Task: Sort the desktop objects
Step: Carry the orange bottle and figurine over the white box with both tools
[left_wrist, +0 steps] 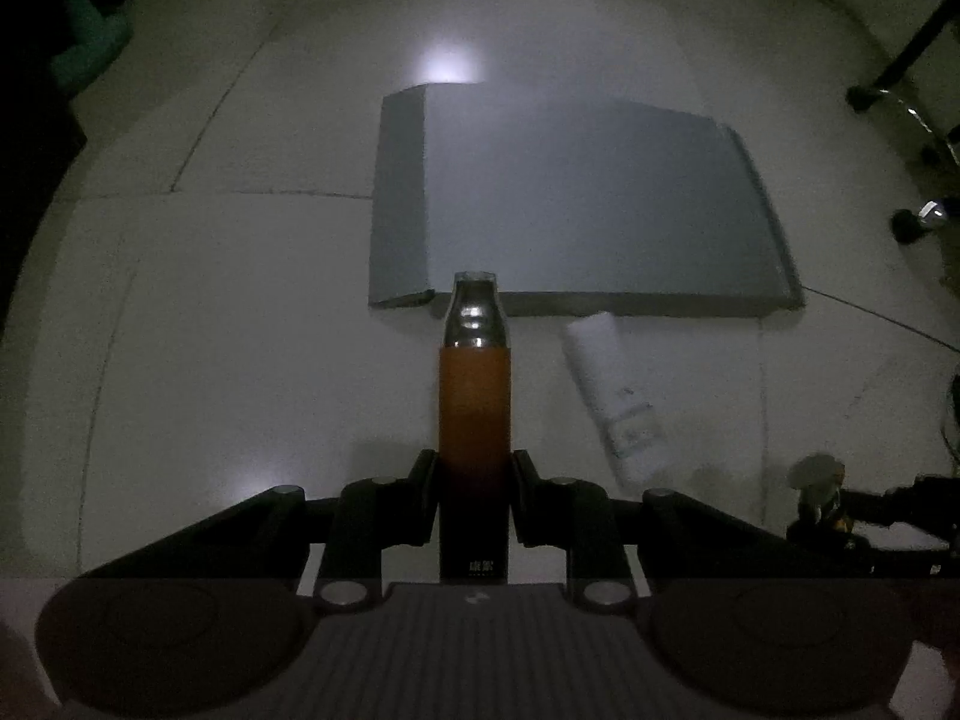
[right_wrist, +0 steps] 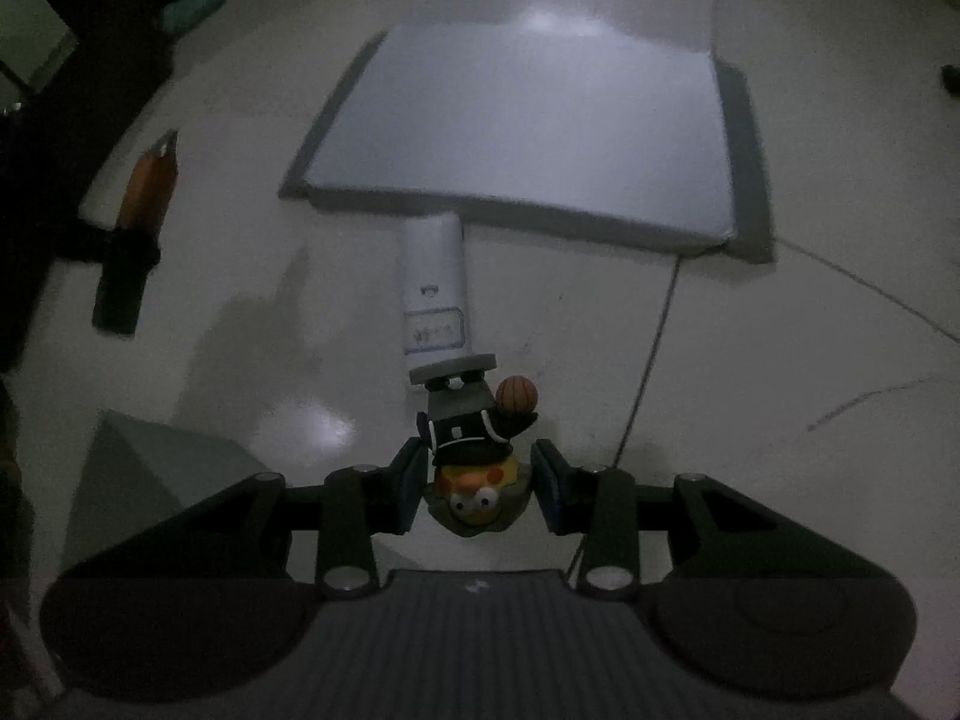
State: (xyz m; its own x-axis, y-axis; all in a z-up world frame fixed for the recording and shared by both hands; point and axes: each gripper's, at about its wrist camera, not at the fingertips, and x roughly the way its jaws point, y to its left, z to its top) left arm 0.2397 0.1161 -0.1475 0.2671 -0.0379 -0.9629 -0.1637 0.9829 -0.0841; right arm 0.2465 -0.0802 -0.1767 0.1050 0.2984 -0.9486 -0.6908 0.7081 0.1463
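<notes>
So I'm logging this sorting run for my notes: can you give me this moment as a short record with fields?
left gripper: shut on the orange and black tube with a silver tip
right gripper: closed around the small toy figurine holding a basketball, which is upside down
still on floor: white cylindrical bottle with a label, lying on its side
beside it: flat grey lidded box, at the bottle's far end
surface: pale glossy floor
lighting: dim
</notes>
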